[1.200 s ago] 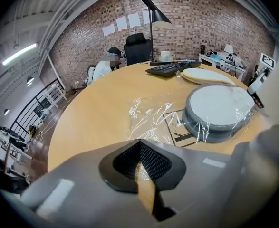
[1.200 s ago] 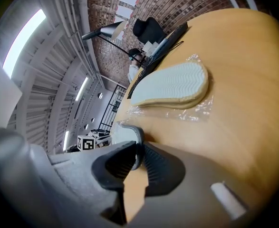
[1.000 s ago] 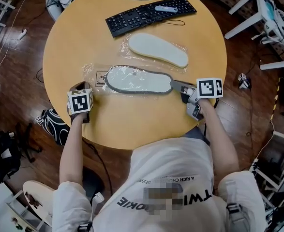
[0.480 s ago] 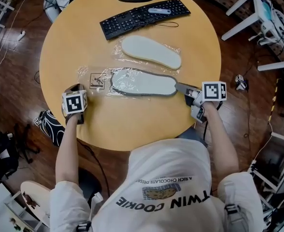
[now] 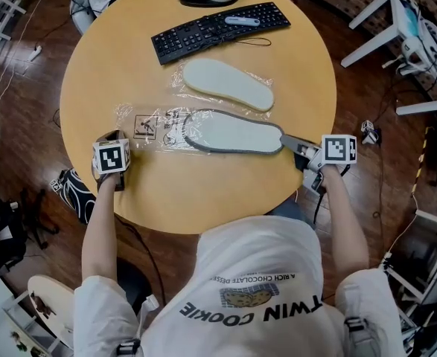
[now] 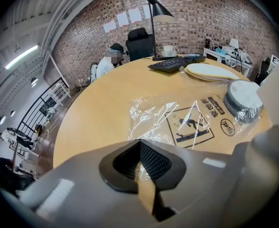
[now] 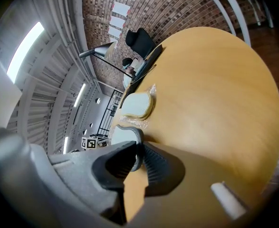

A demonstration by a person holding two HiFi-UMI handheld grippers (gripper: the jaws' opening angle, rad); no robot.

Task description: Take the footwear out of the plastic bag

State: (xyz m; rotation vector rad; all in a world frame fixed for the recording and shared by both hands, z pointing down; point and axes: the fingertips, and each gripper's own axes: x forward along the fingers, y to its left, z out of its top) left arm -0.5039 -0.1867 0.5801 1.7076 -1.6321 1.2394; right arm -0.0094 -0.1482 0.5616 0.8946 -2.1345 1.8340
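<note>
1. The left claw (image 5: 120, 135) (image 6: 139, 145) is closed on the near edge of the clear plastic bag (image 5: 152, 124) (image 6: 179, 118). It pins the film to the round wooden desk (image 5: 203, 193), probably so the bag cannot slide along with its contents.
2. The right claw (image 5: 288, 140) (image 7: 138, 150) is clamped on the end of the grey-rimmed flat slipper (image 5: 234, 132) (image 7: 125, 133). It holds the slipper low and nearly level, which suits drawing it sideways out of the bag's mouth.
3. Most of the slipper lies bare on the desk. Only its end nearest the left claw sits under crinkled film, so the pull looks nearly finished.
4. A cream flat slipper (image 5: 228, 85) rests on another clear wrapper beside the black keyboard (image 5: 219, 23), apart from both claws.
</note>
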